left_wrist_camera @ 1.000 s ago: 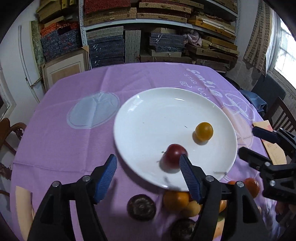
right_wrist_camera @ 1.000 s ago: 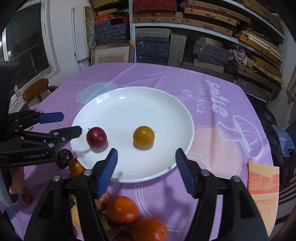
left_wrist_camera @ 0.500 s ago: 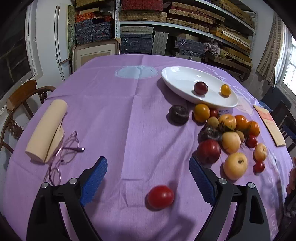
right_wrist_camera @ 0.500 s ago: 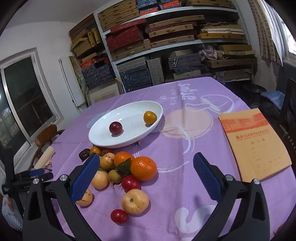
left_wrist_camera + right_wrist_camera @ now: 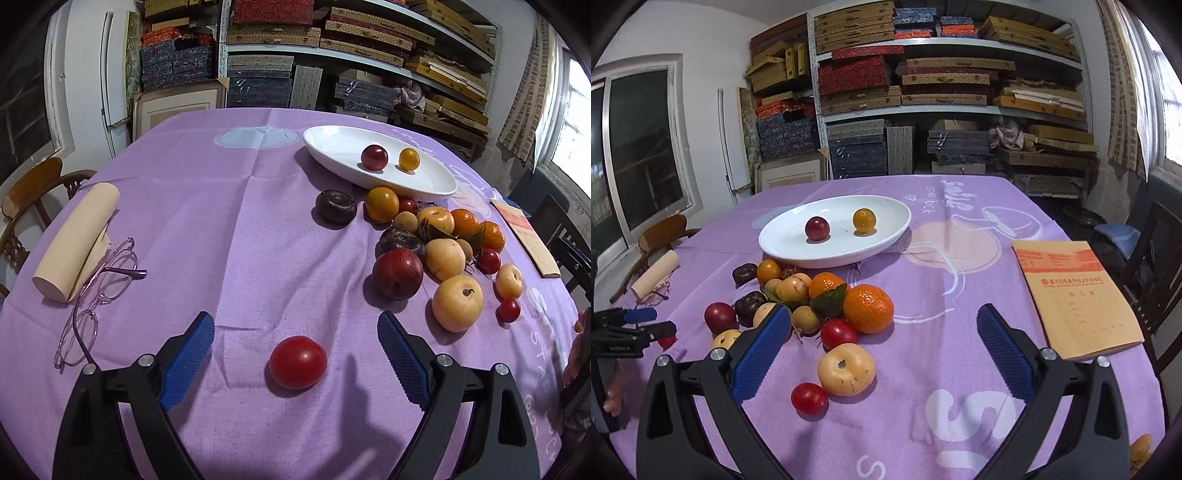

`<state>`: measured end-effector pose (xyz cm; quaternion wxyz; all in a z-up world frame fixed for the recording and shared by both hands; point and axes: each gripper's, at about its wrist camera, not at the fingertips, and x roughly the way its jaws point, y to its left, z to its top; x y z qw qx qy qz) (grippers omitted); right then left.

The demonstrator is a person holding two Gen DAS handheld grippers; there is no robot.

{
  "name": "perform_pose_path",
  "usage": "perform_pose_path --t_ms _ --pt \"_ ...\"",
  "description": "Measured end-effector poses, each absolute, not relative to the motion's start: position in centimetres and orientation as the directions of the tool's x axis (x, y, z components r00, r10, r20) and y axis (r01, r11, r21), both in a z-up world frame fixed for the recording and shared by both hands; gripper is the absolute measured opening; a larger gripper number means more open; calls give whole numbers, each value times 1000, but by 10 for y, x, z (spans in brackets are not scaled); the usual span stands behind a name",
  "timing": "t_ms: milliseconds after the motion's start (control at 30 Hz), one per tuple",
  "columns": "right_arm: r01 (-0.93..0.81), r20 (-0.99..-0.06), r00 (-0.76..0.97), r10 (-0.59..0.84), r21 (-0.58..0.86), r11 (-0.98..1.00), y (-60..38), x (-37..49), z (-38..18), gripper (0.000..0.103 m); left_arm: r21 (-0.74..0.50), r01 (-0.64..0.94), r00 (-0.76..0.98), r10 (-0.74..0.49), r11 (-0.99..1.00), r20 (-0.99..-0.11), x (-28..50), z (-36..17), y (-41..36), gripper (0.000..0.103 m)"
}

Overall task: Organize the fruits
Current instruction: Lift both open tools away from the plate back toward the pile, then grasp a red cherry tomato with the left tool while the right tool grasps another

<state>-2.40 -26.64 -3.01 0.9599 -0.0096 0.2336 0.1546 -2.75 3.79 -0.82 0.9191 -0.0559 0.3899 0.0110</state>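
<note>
A white plate (image 5: pixel 436 184) (image 5: pixel 886 236) holds a dark red plum (image 5: pixel 374 157) (image 5: pixel 817 229) and a small orange fruit (image 5: pixel 409 159) (image 5: pixel 864 220). A pile of several fruits (image 5: pixel 439 240) (image 5: pixel 812 295) lies on the purple cloth in front of the plate. A lone red tomato (image 5: pixel 297 362) lies between the fingers of my open, empty left gripper (image 5: pixel 295 354), which also shows in the right wrist view (image 5: pixel 646 321). My right gripper (image 5: pixel 882 350) is open and empty, above a pale yellow fruit (image 5: pixel 846 369) and a small red tomato (image 5: pixel 809 398).
Glasses (image 5: pixel 99 280) and a rolled beige cloth (image 5: pixel 77 240) lie at the table's left. An orange notebook (image 5: pixel 1075 295) lies at the right. Wooden chairs (image 5: pixel 33 192) (image 5: pixel 1156 266) stand by the table edges. Shelves of boxes fill the back wall.
Both grippers have pulled back from over the plate to the near side of the table. The left one now frames the lone red tomato. Both stay open.
</note>
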Motion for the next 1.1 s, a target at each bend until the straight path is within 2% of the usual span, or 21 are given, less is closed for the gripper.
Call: perform_pose_path --t_ms 167,267,333,433,733,867,1000,1100 --pt "-309 -450 850 274 -4 951 -258 -28 -32 99 -67 -57 700 -8 996 -715 -23 -8 31 88" --pt "-309 -455 847 273 -5 951 -258 -27 -34 99 -24 -54 686 20 998 -728 -21 -12 27 75" --pt "-311 -453 847 278 2 951 -259 -27 -34 99 -22 -51 669 18 998 -743 -20 -15 26 60" --pt "-306 -448 849 279 13 952 -261 -27 -35 99 -38 -45 648 0 998 -762 -18 -20 28 48" --pt "-316 -458 839 294 32 948 -262 -24 -35 99 -46 -30 628 -17 998 -778 -24 -26 29 45" --pt "-367 -501 795 341 50 929 -256 -26 -43 99 -55 -33 627 -22 998 -779 -24 -27 31 43" --pt "-418 -577 716 393 96 903 -251 -31 -58 99 -62 -26 630 -32 998 -776 -25 -27 31 33" --pt "-431 -601 687 409 116 895 -250 -39 -62 99 -78 -25 631 -45 997 -775 -26 -26 32 32"
